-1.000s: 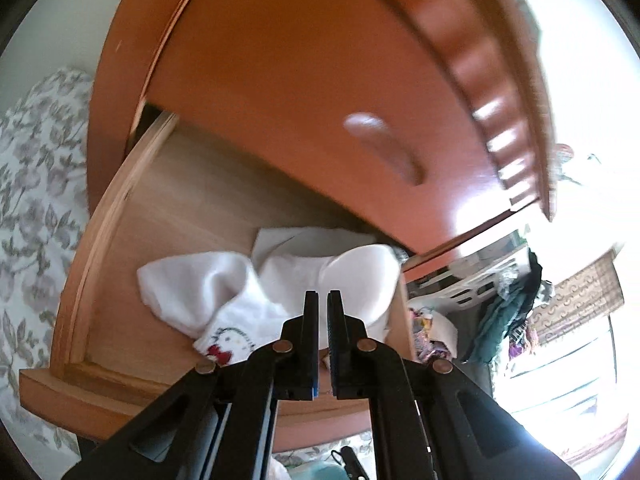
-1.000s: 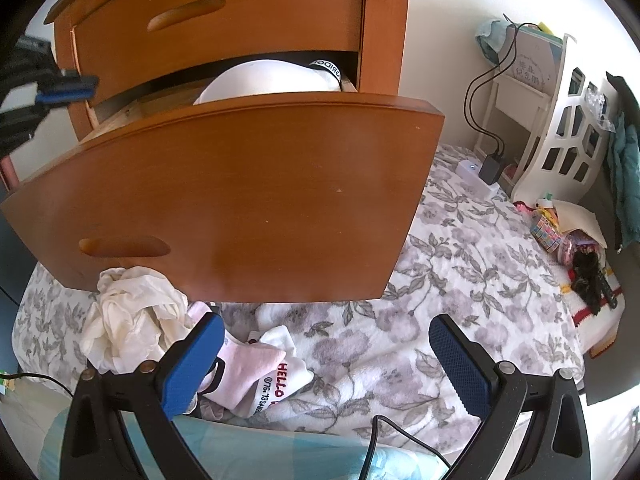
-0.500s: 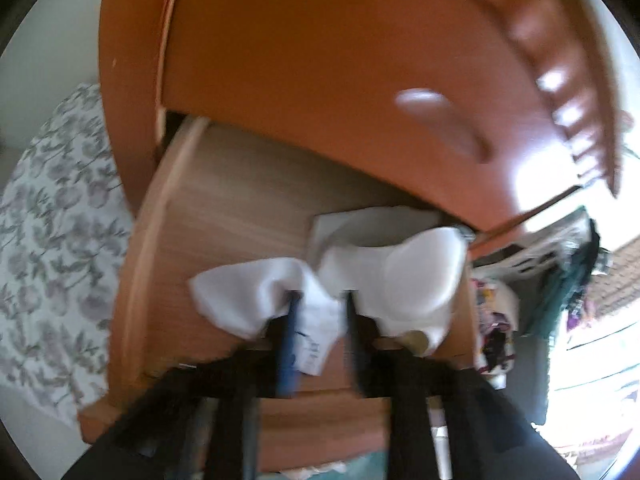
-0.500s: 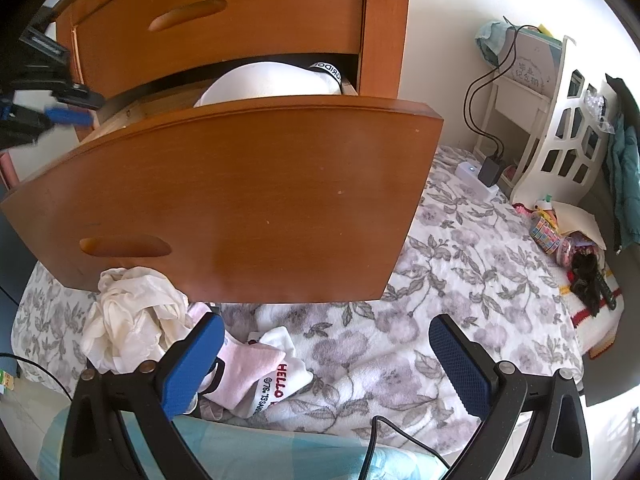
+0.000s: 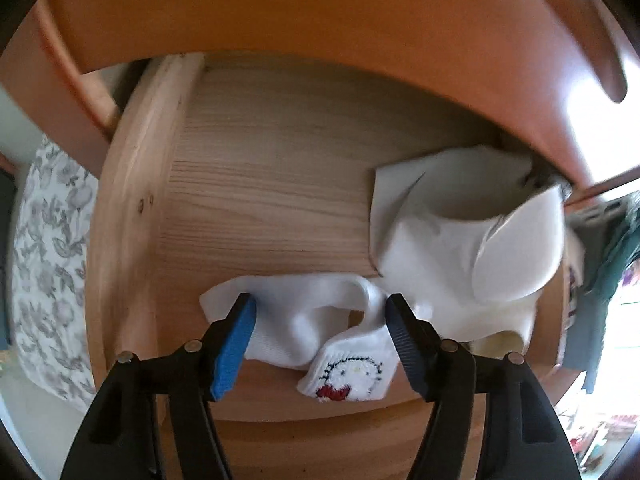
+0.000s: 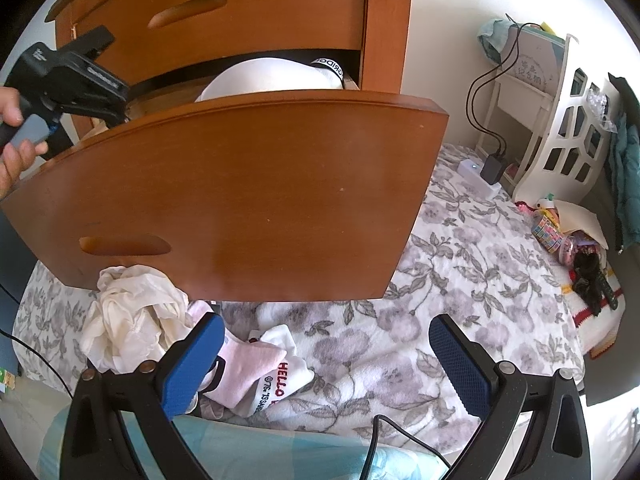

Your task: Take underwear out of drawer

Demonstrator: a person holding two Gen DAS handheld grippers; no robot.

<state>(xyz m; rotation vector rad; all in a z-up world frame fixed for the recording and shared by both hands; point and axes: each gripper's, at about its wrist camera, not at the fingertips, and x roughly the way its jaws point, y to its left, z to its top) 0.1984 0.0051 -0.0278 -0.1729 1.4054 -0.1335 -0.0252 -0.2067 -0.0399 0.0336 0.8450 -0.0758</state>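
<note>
drawer (image 5: 256, 184) floor bare at left, upper drawer front (image 5: 320, 8) overhanging

Home bedroom: bed (image 6: 460, 280) with floral bedspread, wooden chest of drawers (image 6: 260, 12), white nightstand (image 6: 524, 88), loose clothing (image 6: 132, 324) lying about.

White underwear (image 5: 320, 320) and a white padded bra (image 5: 472, 248) are lying on the wooden drawer (image 5: 260, 184) floor, along its front edge and right side.
</note>
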